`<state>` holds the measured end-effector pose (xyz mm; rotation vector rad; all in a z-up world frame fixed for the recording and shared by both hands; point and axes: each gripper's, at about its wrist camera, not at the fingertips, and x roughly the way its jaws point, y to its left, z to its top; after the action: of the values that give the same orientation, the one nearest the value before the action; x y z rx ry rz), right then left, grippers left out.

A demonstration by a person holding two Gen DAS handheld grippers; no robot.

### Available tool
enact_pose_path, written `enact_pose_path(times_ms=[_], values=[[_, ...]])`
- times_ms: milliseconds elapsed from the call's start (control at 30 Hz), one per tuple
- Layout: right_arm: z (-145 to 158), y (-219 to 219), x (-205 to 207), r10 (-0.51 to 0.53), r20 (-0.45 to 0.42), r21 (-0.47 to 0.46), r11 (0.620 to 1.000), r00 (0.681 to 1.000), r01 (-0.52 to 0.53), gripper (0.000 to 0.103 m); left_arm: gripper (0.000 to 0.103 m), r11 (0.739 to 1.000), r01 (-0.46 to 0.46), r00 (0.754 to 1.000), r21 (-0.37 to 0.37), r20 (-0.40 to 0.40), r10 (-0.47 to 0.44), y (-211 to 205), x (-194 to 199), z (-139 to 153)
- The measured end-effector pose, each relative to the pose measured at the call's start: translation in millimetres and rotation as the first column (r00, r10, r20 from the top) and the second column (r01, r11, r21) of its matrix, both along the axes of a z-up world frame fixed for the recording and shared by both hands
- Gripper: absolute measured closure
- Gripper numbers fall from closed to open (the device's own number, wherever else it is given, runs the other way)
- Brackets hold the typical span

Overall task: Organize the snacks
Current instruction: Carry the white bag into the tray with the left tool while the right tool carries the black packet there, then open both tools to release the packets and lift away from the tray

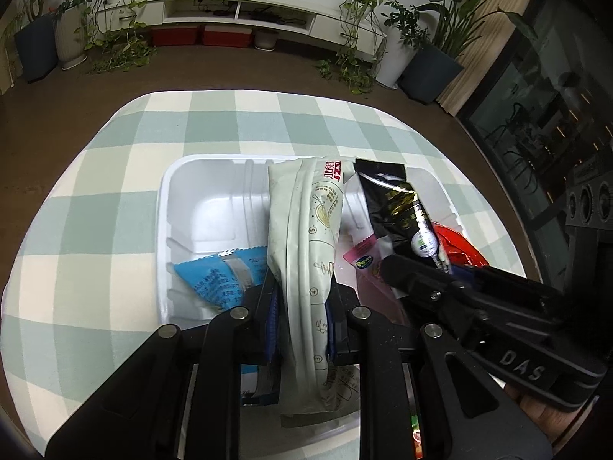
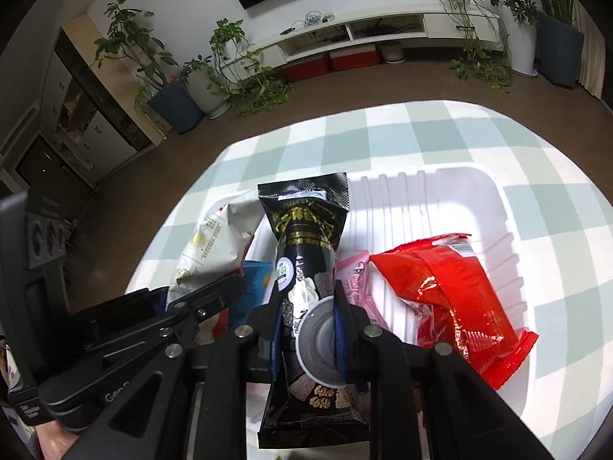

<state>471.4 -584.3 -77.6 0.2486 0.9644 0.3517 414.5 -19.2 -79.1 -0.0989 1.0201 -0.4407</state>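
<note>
Left gripper (image 1: 302, 318): clenched on a long pale green-white packet (image 1: 306, 245), held lengthwise between the jaws and hanging over the middle of the white tray (image 1: 180, 176).
Right gripper (image 2: 306, 329): clenched on a black packet with gold print (image 2: 302, 230), its far end pointing at the tray's far wall; the packet hangs over the tray and, as far as I can tell, does not rest in it.
Tray: a white plastic bin with ribbed walls, sitting about mid-bench on the green-and-white checked cloth (image 1: 115, 153) that covers the bench.
Already in the tray: a blue packet (image 1: 218, 272) at the near left side, a pink packet (image 2: 356, 283) near the middle, and a red packet (image 2: 459, 299) lying along the right side, its near end riding up over the near right rim.
Empty part: the far left corner of the tray is bare in the left wrist view.
Done so far: three snacks lie inside the bin, by my reading.
In hand: two more snacks, one per gripper, both brought over the bin side by side, the grippers near each other.
Left to do: probably lower and let go of both packets; the bare far left corner looks the natural place for the pale one.
Bench outside the tray: no loose snacks show on the visible cloth, so these two may be the last.
Risk: the grippers are crowded, and the long packets could lodge across the others instead of lying flat.
</note>
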Motion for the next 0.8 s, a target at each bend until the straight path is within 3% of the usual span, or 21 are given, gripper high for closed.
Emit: enact_pose_path(times_ms=[533,800], values=[[-4,2,0,0.004,-0.003,-0.001,1.0,1.0,-0.004,0.072,0.083,1.0,0.015,1.0,0.016,0.003,-0.015,-3,-4,-5],[7,-6,-11,-0.01,0.018,0.007,1.0,1.0,0.01,0.072,0.067,1.0,0.017,1.0,0.011,0.022,-0.017,-3,-11,5]])
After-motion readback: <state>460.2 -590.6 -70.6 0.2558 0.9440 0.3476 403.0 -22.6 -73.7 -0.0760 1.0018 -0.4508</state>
